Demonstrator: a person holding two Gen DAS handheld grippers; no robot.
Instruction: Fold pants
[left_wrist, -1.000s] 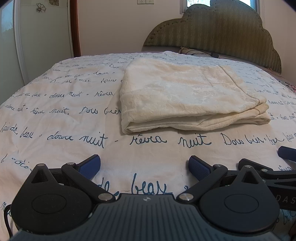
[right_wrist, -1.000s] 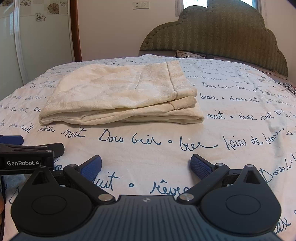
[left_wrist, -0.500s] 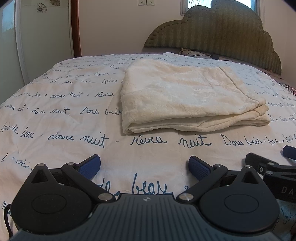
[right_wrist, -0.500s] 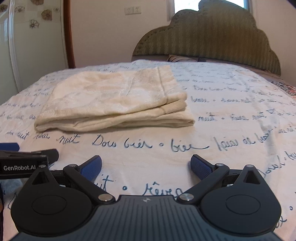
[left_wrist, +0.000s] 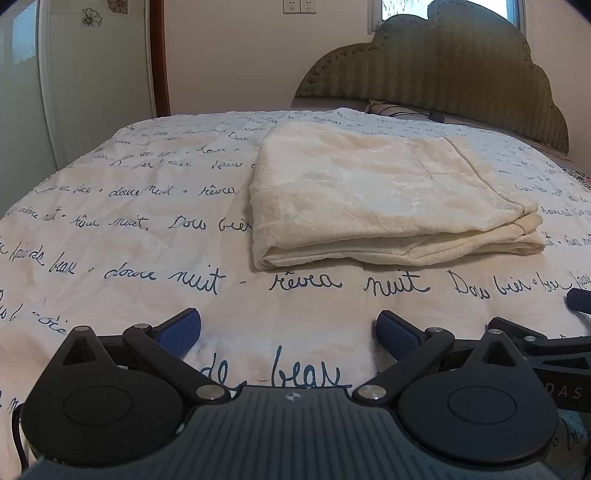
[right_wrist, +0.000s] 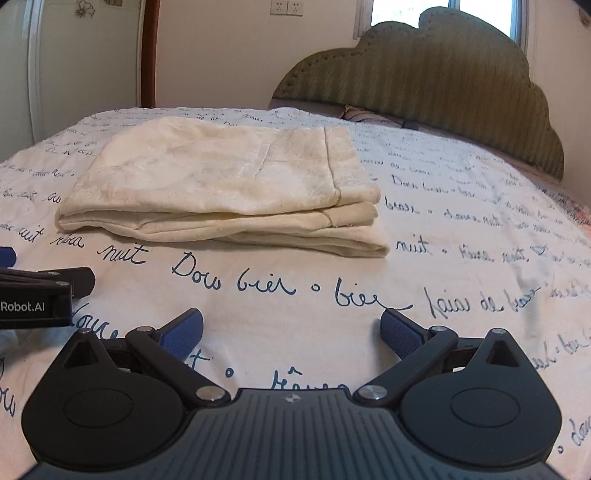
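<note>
The cream pants lie folded into a flat rectangle on the bed, ahead of both grippers; they also show in the right wrist view. My left gripper is open and empty, low over the bedspread, short of the pants' near edge. My right gripper is open and empty too, short of the pants' right end. The right gripper's side shows at the right edge of the left wrist view. The left gripper's side shows at the left edge of the right wrist view.
The bedspread is white with blue handwriting print. A green padded headboard stands at the far end, with a pillow below it. A wardrobe door and a brown door frame stand at the left.
Both grippers have shifted slightly in view and stay open. The pants have not moved.
</note>
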